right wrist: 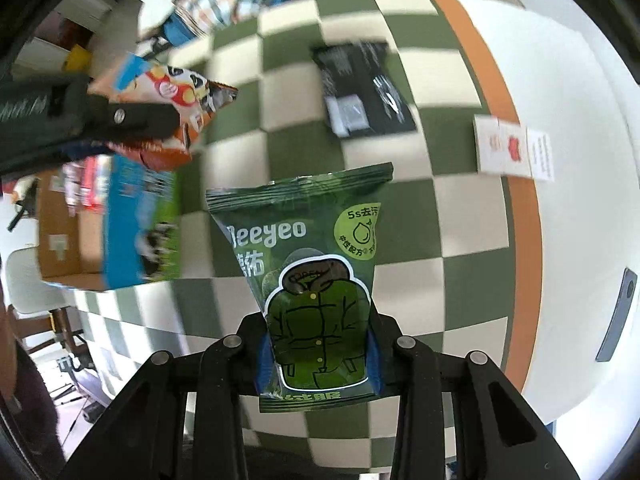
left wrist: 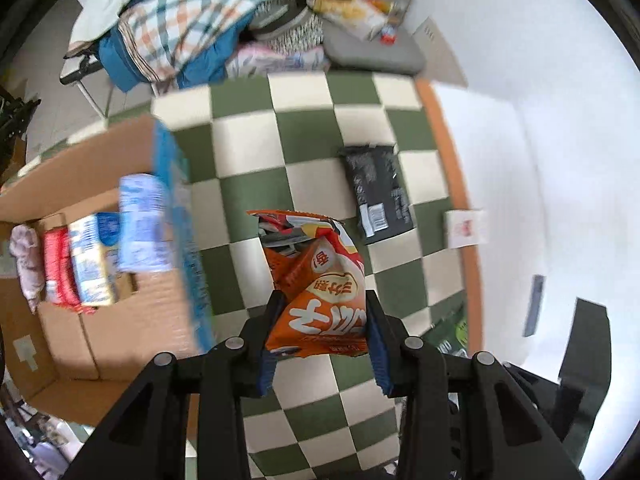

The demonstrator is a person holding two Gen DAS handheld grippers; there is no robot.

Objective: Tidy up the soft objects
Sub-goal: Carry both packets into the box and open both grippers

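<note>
- Left gripper (left wrist: 322,320) fingers clamp orange snack bag (left wrist: 316,280); right gripper (right wrist: 318,350) fingers clamp green wipes pack (right wrist: 308,272).
- Carry step, mid-air over checkered counter (left wrist: 304,136).
- Next: likely drop both into cardboard box (left wrist: 80,320) off the counter's left edge.

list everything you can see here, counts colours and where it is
crinkled orange snack packet: 1, orange and white, held in the left gripper above the mat
green wet-wipe pack: 1, dark green, held in the right gripper
flat black pouch: 1, black, lying on the mat
checkered mat: 1, green and cream, orange border
open cardboard box: 1, brown, left of the mat, packets standing inside
white leaflet: 1, white with red print, at the mat's right edge
plaid bedding: heap, blue, orange, white, beyond the mat
left gripper: black, blue pads
right gripper: black, blue pads
</note>
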